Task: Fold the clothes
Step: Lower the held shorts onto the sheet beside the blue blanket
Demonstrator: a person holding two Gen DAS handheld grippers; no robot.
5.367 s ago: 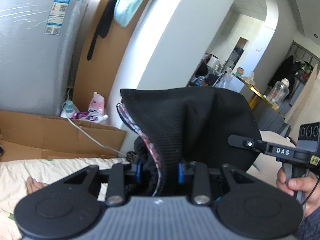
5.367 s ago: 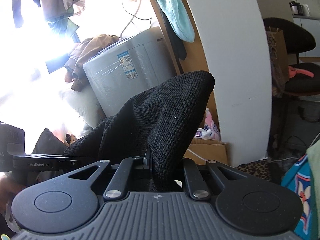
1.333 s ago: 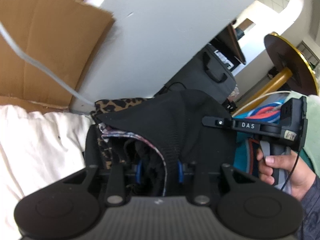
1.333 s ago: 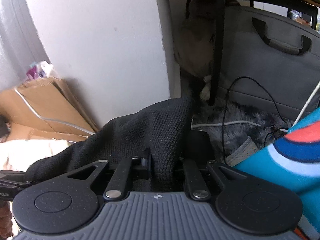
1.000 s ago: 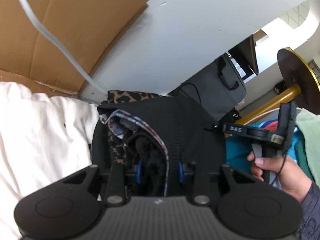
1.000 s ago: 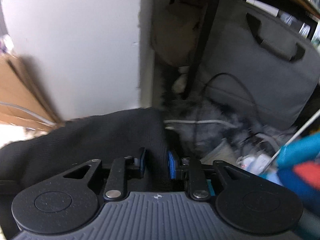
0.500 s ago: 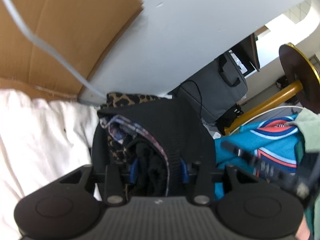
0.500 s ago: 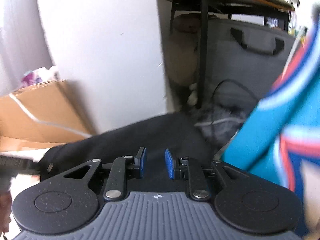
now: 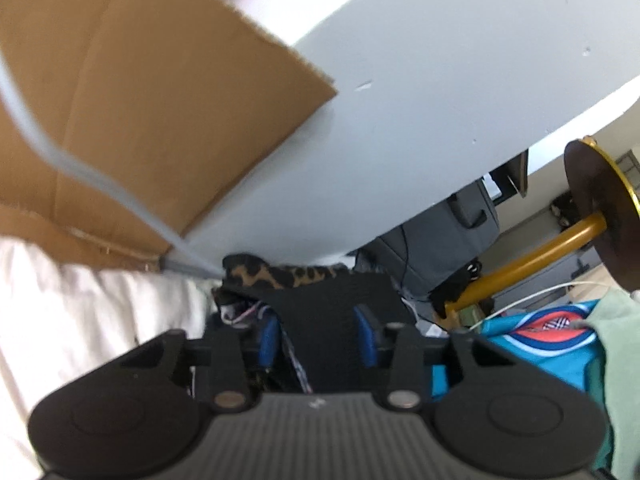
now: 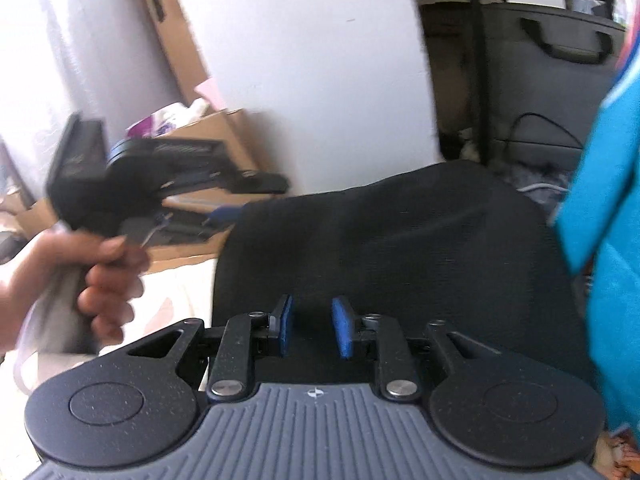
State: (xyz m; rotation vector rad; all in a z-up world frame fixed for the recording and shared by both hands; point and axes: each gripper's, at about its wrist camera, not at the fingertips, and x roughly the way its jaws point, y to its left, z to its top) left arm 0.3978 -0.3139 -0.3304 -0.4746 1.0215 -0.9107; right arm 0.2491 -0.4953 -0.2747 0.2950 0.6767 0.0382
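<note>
A black knit garment (image 10: 400, 248) lies spread over a pile at the bed's edge, beside a white pillar. My right gripper (image 10: 313, 330) hovers just above its near edge, open, with nothing between the blue pads. In the left wrist view the garment (image 9: 332, 304) still runs between the pads of my left gripper (image 9: 317, 338), which stand wide apart, so it is open. Its patterned lining (image 9: 296, 360) shows by the left pad. The right wrist view shows a hand (image 10: 100, 276) holding the left gripper at the garment's left edge, blurred by motion.
A leopard-print cloth (image 9: 280, 276) lies under the garment's far edge. A teal printed garment (image 10: 608, 160) hangs close on the right. White bedding (image 9: 80, 300) is at the left, cardboard (image 9: 160, 120) behind it. A grey bag (image 10: 540, 80) and a gold table leg (image 9: 532, 256) stand beyond.
The black garment came down from held-up to lying on the pile. My right gripper let go of it and drew back. The left pads have spread apart and the bunched cloth has flattened.
</note>
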